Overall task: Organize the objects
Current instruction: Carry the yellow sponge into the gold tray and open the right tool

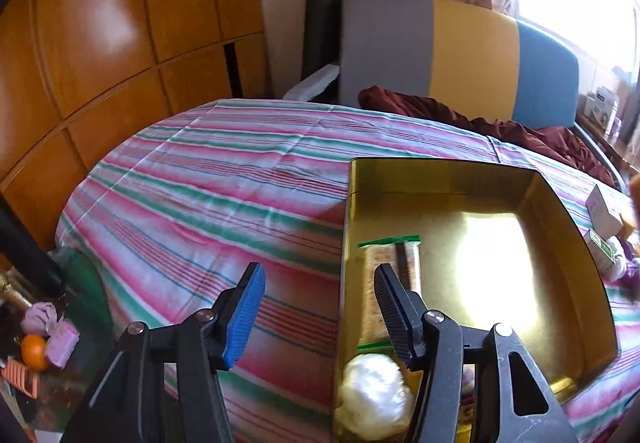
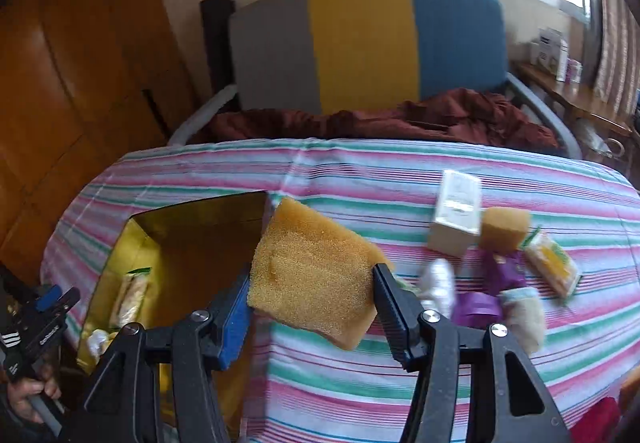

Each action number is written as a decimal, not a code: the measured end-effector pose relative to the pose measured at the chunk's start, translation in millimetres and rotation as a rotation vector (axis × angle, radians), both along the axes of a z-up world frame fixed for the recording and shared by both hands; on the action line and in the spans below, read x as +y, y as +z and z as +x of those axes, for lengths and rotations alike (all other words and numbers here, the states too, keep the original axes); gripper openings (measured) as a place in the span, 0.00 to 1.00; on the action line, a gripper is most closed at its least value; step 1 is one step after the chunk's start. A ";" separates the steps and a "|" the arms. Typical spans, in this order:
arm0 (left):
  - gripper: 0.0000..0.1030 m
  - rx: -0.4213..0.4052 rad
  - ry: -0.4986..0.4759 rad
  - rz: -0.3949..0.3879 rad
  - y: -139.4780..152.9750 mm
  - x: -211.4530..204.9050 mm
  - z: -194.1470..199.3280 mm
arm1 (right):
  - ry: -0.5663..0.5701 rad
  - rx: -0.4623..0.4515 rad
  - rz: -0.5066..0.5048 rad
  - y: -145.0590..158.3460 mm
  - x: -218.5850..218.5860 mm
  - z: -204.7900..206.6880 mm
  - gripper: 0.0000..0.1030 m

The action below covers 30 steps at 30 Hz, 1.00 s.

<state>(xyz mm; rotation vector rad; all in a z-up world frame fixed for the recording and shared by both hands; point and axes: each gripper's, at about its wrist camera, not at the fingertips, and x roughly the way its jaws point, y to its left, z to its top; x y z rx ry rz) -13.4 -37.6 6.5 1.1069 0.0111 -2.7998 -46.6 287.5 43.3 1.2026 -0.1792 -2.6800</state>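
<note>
A gold open box (image 1: 560, 227) lies on the striped bed; it also shows in the right wrist view (image 2: 192, 219). Inside it are a green-edged snack packet (image 1: 380, 267) and a white plastic-wrapped ball (image 1: 374, 399). My left gripper (image 1: 320, 303) is open and empty, straddling the box's left wall. My right gripper (image 2: 312, 307) is shut on a yellow sponge (image 2: 316, 271), held above the bed just right of the box. A white carton (image 2: 456, 219), a second sponge (image 2: 506, 229), purple wrappers (image 2: 500, 275) and a yellow packet (image 2: 554, 267) lie to the right.
A dark red blanket (image 2: 380, 119) is bunched at the headboard (image 2: 360, 43). A wooden wardrobe (image 1: 100, 43) stands left. Clutter with an orange (image 1: 34, 351) sits below the bed's left edge. A shelf with boxes (image 2: 556, 51) is at far right.
</note>
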 end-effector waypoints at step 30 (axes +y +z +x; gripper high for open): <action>0.71 0.033 0.004 -0.039 0.5 0.6 15.2 | 0.328 -0.169 -0.057 -71.8 -155.1 -9.9 0.83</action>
